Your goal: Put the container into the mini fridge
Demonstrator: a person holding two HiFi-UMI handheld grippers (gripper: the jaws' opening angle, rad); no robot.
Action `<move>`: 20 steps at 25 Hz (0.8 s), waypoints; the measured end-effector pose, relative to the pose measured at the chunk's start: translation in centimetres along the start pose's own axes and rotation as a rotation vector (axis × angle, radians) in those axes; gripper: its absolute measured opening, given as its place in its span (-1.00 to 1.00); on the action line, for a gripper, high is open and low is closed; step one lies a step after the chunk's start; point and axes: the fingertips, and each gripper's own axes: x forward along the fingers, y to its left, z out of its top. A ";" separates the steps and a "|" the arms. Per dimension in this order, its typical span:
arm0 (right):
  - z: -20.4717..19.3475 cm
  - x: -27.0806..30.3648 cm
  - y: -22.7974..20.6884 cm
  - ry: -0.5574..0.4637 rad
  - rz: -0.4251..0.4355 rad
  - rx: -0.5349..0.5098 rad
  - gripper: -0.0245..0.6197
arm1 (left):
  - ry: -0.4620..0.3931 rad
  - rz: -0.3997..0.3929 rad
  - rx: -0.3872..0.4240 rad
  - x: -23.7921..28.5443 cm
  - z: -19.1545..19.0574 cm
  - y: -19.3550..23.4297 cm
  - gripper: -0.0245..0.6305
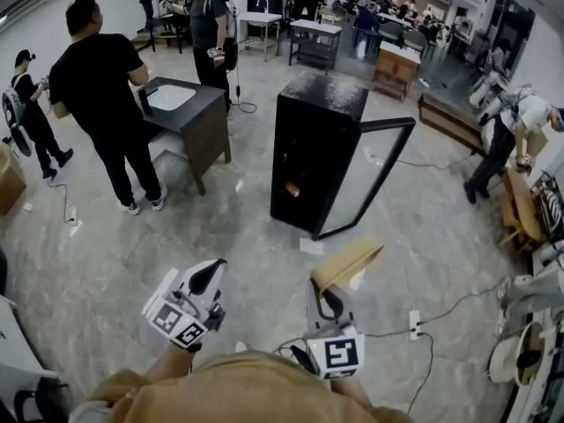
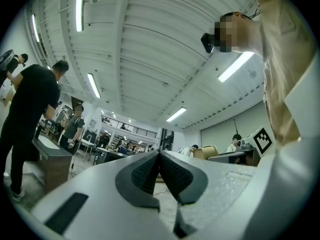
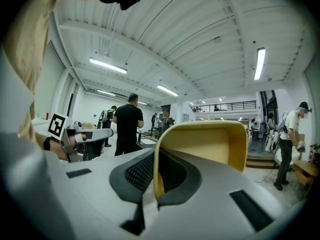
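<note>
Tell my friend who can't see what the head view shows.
The right gripper holds a yellow container by its rim, while the left gripper is shut and empty. Ahead stands a black mini fridge with its door open.

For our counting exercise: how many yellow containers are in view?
1: the container, clamped in the right gripper, short of the open mini fridge; others may hide inside.
</note>
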 end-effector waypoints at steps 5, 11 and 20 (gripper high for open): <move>-1.1 2.1 1.0 0.028 0.008 0.015 -0.91 | 0.029 -0.007 -0.021 -0.7 -1.6 1.6 -0.92; -1.3 4.6 3.7 0.078 0.004 -0.018 -0.91 | 0.041 -0.046 -0.052 -1.3 -1.9 3.6 -0.92; -1.8 8.5 8.2 0.088 -0.015 -0.057 -0.91 | 0.059 -0.082 -0.079 -3.7 -3.4 8.2 -0.92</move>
